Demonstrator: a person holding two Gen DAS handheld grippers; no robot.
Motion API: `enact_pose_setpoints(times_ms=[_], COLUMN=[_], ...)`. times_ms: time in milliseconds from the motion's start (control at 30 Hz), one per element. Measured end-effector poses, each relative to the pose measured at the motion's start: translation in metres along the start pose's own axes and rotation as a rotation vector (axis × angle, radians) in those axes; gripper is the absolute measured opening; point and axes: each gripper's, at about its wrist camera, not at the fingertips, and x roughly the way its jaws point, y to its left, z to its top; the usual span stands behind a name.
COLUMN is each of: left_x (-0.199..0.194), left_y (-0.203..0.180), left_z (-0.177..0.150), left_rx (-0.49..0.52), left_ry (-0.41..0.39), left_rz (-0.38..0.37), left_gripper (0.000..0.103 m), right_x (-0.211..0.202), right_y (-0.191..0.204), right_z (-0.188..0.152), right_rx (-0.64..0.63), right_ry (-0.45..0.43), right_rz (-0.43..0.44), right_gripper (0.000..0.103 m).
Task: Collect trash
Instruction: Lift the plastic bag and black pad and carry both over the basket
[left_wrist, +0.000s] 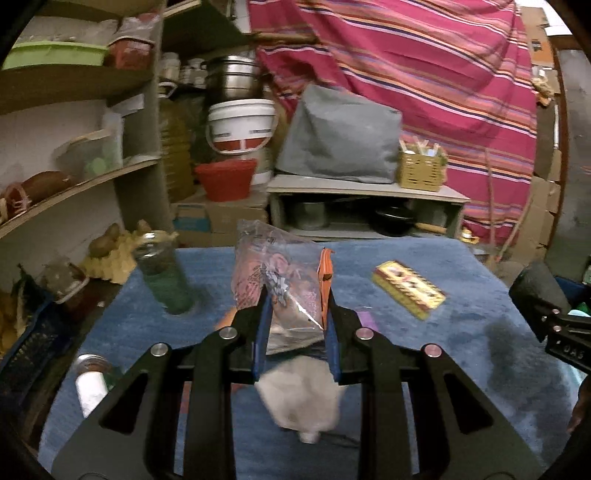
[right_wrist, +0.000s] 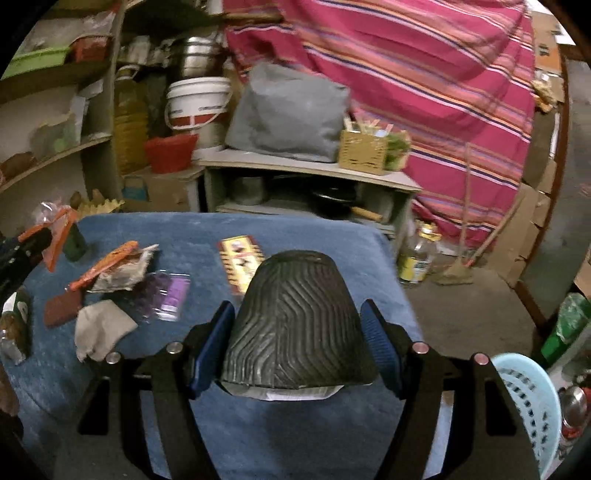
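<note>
In the left wrist view, my left gripper (left_wrist: 297, 295) is shut on a clear plastic bag (left_wrist: 273, 273) with pink print and an orange strip, held above the blue table (left_wrist: 424, 254). Under it a pale crumpled paper (left_wrist: 299, 398) shows blurred. In the right wrist view, my right gripper (right_wrist: 298, 306) is shut on a black ribbed cup (right_wrist: 295, 325), its blue pads pressing on the cup's wide end. Left on the table lie an orange wrapper (right_wrist: 107, 264), a purple packet (right_wrist: 170, 295), a beige crumpled paper (right_wrist: 99, 328) and a yellow box (right_wrist: 236, 258).
A light blue slotted basket (right_wrist: 528, 402) stands at the lower right, beside the table. A green glass jar (left_wrist: 162, 273) and a white-capped bottle (left_wrist: 90, 384) stand on the table's left side. Shelves (left_wrist: 74, 188), buckets and a low cabinet (left_wrist: 362, 188) crowd the space behind.
</note>
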Motion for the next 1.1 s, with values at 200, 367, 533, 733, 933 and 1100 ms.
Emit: enact_pose_setpoints(times_ms=[200,367,533,733,933,1100], left_x=[-0.009,-0.018,-0.027,-0.037,-0.038,-0.036], left_y=[-0.061,-0.112,-0.164,-0.221,-0.266,-0.293], left_z=[-0.004,-0.007,-0.012,-0.018,-0.029,-0.035], left_rx=[0.06,0.107,0.138,0.154,0.154,0.151], left_ry=[0.005,0.001,0.007,0.021,0.054,0.085], left_rz=[-0.055,-0.107,-0.178,-0.284,-0.382,-0.452], left_gripper=[0.025,0.025,0.025,0.025,0.025,0.025], right_x=[-0.036,-0.052,-0.063,-0.076,-0.082,-0.078], right_y=[-0.07,-0.12,-0.181,-0.236,-0.271,-0.285], right_z=[-0.01,-0.024,-0.043,-0.06,-0.076,-0.085], right_rx=[0.066,0.095,0.154,0.236,0.301,0.3], right_ry=[-0.031,-0.037,-0.025,-0.02,-0.008,0.013], right_rz=[-0.053,-0.121,-0.181,-0.225,-0.249,-0.255], right_gripper=[0.07,0.07,0.07,0.07,0.07,0.07])
